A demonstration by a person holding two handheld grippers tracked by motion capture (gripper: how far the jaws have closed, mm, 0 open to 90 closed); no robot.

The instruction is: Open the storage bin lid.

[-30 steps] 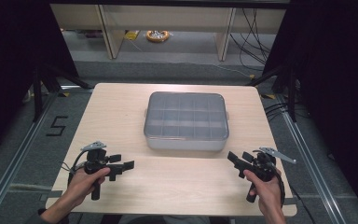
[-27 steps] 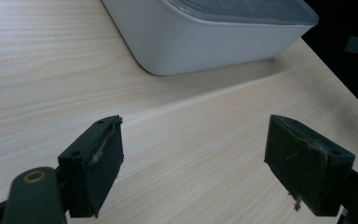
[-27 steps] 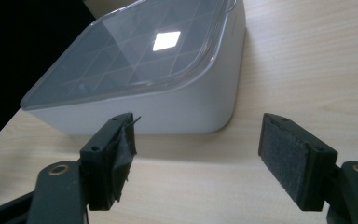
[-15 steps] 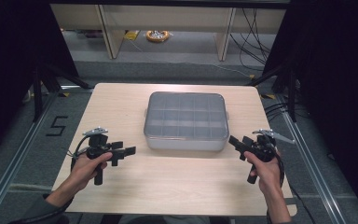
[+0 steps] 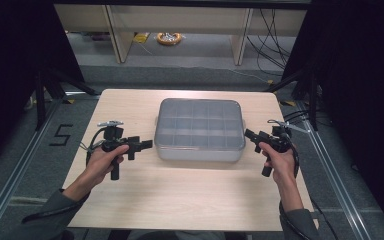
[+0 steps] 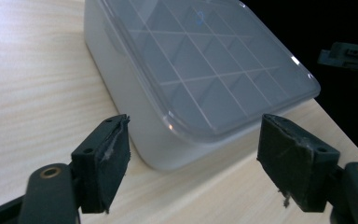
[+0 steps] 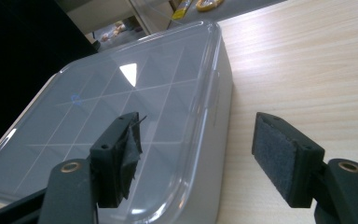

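So the lidded compartment box [image 5: 200,130] sits mid-table, a bit toward the far side, right between your two grippers. Your left gripper [image 5: 145,144] is just off its left end, your right gripper [image 5: 249,134] just off its right end. Both have been narrowing their jaws, but they're spread and gripping nothing.

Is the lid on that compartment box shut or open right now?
Shut. The clear lid lies flat over the compartment box, its rim seated all around the walls, with the divider grid showing through it.
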